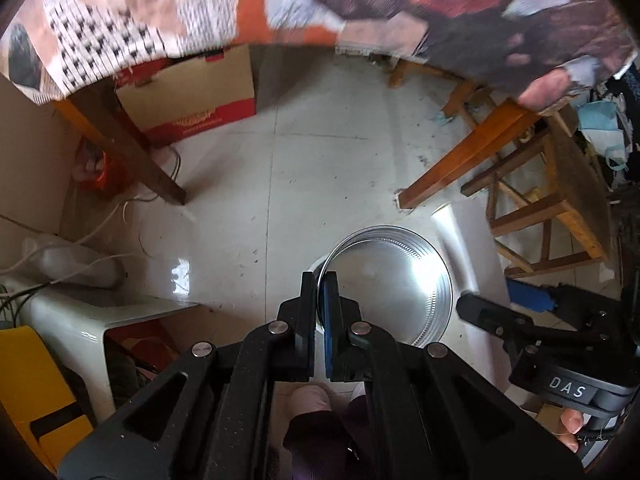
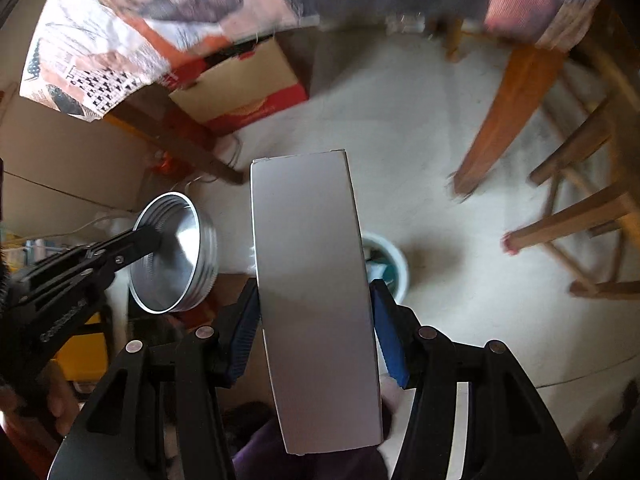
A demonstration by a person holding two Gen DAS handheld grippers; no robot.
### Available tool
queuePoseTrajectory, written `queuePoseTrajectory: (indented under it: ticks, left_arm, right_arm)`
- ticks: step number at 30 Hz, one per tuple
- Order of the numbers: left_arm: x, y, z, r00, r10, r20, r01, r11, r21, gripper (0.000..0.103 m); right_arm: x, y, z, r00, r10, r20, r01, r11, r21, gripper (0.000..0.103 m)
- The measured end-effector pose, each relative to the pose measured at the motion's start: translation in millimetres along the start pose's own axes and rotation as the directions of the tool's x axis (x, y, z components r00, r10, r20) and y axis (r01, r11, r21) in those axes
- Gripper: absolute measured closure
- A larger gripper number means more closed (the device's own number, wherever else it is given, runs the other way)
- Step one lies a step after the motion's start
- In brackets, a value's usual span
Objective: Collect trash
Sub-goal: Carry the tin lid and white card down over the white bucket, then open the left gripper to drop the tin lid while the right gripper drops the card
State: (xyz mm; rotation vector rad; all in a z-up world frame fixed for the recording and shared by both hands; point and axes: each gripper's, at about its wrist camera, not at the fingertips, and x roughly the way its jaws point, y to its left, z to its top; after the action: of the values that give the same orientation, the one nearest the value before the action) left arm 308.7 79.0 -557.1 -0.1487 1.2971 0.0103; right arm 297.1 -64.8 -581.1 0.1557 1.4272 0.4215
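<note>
Metal lid (image 1: 394, 288) pinched – left gripper (image 1: 320, 308), right gripper (image 2: 316, 320) clamps box (image 2: 316, 300)

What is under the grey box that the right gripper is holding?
Below the grey box, held by the right gripper, stands a white bin on the floor. Only its right part shows, with something teal inside; the box covers the rest.

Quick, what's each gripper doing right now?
Left gripper: closed on the metal lid's rim.
Right gripper: closed on the grey box.
</note>
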Motion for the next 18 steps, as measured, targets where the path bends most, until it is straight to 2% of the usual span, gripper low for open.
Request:
queuePoseTrajectory:
  ticks: [2, 5, 8, 14, 17, 18]
  left_arm:
    - [10, 1, -1, 1.0, 0.001, -0.015, -0.001, 1.0, 0.001, 0.101]
    - [16, -5, 0, 1.0, 0.005, -0.025, -0.005, 1.0, 0.019, 0.101]
    - [22, -11, 1, 0.999, 0.001, -0.04, 0.0, 0.999, 0.035, 0.101]
    - [23, -32, 9, 0.996, -0.041, -0.082, 0.047, 0.996, 0.076, 0.1]
    - [19, -41, 14, 0.988, -0.085, -0.132, 0.093, 0.994, 0.061, 0.085]
    - [17, -42, 15, 0.986, -0.089, -0.144, 0.097, 0.994, 0.051, 0.074]
  right_arm:
    - [14, -6, 1, 0.999, 0.013, -0.037, -0.013, 1.0, 0.025, 0.051]
    - [21, -12, 1, 0.999, -0.011, -0.051, 0.013, 1.0, 0.029, 0.051]
    - [18, -16, 0, 0.998, -0.041, -0.053, 0.042, 0.999, 0.013, 0.05]
    - [-5, -19, 5, 0.998, -0.045, -0.042, 0.046, 0.999, 0.029, 0.05]
    - [-25, -18, 7, 0.998, -0.066, -0.018, 0.066, 0.998, 0.022, 0.05]
    - [-31, -18, 7, 0.998, -0.069, -0.011, 0.069, 0.997, 0.022, 0.05]
